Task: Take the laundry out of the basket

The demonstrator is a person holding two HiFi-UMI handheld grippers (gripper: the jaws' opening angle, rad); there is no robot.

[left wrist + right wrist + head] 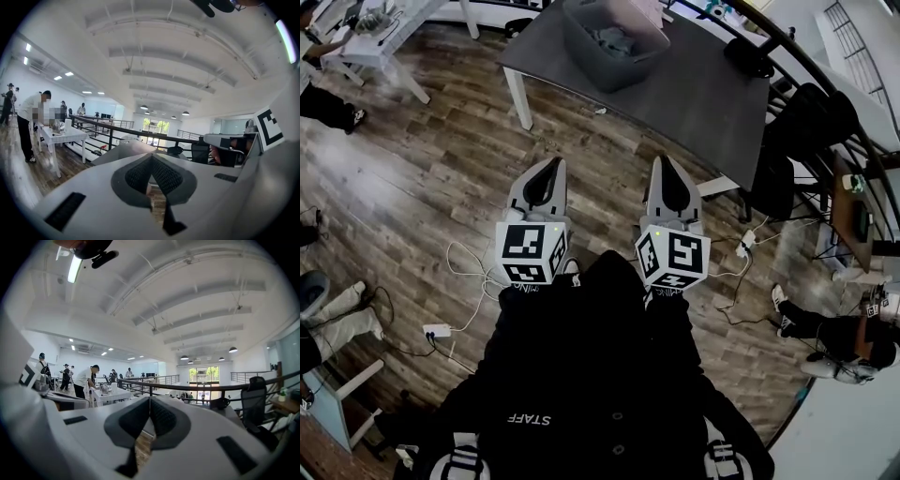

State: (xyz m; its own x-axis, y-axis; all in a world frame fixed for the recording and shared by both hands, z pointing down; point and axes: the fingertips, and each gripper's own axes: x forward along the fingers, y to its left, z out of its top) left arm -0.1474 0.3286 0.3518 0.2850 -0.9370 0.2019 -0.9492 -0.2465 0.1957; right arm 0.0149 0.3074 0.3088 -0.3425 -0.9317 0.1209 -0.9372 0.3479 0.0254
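— From the head view, where is the basket (614, 42)?
— On the dark bench (694, 103), toward its far left corner, with pale laundry (612, 37) lying inside it.

— And the grippers?
— The left gripper (551, 164) and the right gripper (666, 161) are side by side over the wooden floor (422, 169). Both point at the bench's near edge but stop short of it, well apart from the basket.

— What does the left gripper view show?
— The left gripper (151, 158) has its ribbed fingers (139, 176) pressed together with nothing between them. Part of the bench (124, 150) shows beyond the tips.

— The right gripper view?
— The same. The right gripper (150, 399) has its fingers (161, 417) closed against each other and empty. A railing (187, 386) crosses the room behind them.
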